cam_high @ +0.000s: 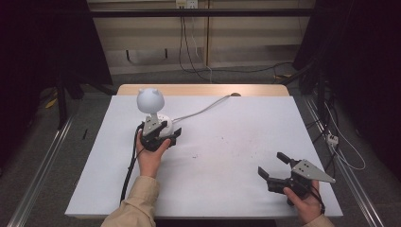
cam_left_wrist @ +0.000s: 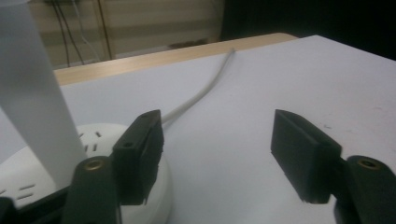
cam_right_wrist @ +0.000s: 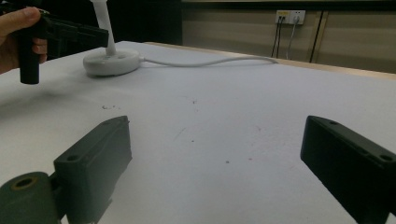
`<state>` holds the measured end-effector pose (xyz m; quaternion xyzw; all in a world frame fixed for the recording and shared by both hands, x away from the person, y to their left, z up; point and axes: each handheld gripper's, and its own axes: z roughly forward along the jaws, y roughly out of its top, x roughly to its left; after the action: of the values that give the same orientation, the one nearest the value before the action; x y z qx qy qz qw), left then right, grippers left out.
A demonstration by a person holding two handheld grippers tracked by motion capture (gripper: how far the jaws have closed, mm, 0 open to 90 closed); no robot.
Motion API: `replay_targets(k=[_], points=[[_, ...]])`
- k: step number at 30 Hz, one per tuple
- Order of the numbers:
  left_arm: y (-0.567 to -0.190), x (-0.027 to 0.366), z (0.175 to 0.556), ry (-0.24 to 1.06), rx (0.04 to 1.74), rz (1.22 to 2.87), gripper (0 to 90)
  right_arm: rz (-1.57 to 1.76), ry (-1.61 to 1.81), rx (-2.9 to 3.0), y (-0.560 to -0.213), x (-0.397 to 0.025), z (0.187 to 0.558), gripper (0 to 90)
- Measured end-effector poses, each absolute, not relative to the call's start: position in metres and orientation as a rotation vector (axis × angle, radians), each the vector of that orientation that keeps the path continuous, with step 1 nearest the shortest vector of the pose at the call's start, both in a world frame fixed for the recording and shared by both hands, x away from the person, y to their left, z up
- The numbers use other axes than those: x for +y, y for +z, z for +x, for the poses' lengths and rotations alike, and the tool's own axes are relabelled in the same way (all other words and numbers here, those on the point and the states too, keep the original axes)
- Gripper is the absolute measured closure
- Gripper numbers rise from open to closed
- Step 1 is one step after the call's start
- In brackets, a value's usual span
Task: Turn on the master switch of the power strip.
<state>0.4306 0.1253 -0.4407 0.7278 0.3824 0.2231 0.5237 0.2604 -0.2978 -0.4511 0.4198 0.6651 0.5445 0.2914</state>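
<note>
At the small white plastic desk lamp's round base (cam_left_wrist: 93, 154), we are holding our left gripper (cam_left_wrist: 219, 154), fingers spread, the base lying left of the gap; right gripper (cam_high: 276, 172) is waiting well apart, fingers spread.

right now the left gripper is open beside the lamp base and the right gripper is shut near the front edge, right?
Not quite: the right gripper is open too, jaws wide apart in the right gripper view. The left gripper is open beside the lamp base.

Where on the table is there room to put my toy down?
The big bare patch is the middle of the white table, between the left gripper and the right gripper. The far right part, beyond the lamp's cord, is bare too. It is crowded at the far left, where the white lamp stands.
</note>
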Motion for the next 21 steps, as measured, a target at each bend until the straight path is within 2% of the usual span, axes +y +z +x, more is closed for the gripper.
replay_targets(k=[6,10,12,21], points=[[-0.444,0.127,0.434,0.558,0.96,1.747,54.1,1.113,1.451,1.778,-0.451,-0.298,0.26,8.3],[-0.447,0.129,0.437,0.581,1.001,1.749,60.7,1.117,1.455,1.773,-0.451,-0.298,0.26,8.4],[-0.448,0.129,0.438,0.607,1.018,1.754,67.3,1.116,1.456,1.772,-0.451,-0.298,0.26,8.5],[-0.452,0.13,0.442,0.627,1.068,1.744,77.3,1.108,1.454,1.777,-0.451,-0.299,0.26,8.6]])
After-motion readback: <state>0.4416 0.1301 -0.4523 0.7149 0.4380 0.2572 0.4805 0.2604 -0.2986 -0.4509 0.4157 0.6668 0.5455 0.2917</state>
